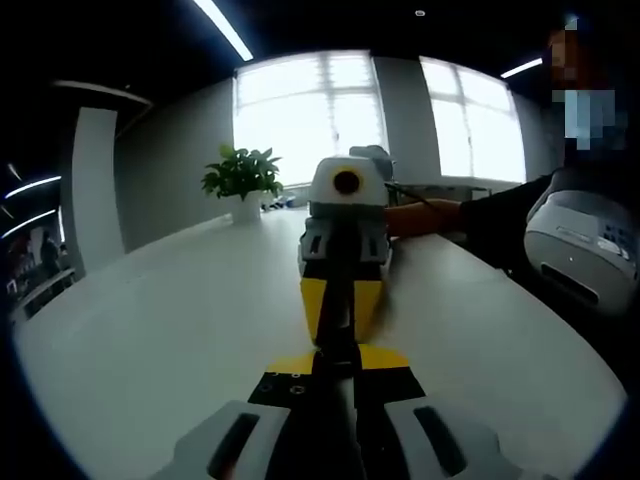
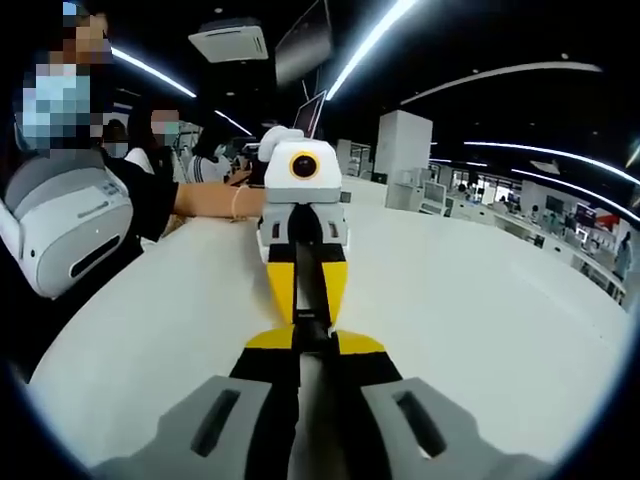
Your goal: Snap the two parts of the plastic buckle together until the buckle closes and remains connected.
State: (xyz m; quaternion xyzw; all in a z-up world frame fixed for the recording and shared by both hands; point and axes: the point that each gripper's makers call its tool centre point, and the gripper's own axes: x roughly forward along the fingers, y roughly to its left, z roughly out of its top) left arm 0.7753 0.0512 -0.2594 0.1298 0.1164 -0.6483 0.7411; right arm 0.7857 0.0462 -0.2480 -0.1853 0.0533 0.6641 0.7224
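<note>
Left gripper (image 1: 337, 368) and right gripper (image 1: 341, 318) pinch one buckle (image 1: 339, 345) (one plant (image 1: 243, 175) behind).

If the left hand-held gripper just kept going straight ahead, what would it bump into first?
Most likely the right hand-held gripper, facing it head-on across the white table, with a black strap running between them. The gap is hard to judge.

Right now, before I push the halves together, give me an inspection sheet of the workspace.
Surface: white table, glossy.
Job's things: black strap runs between both sets of jaws; the buckle halves are too hidden to judge whether they are closed.
Clutter: potted plant at the table's far edge.
Grippers: left hand-held gripper and right hand-held gripper face each other, tips nearly meeting, each shut on the strap.
Cables: nothing seen.
Surroundings: bright windows; a person's forearm behind the left gripper.
</note>
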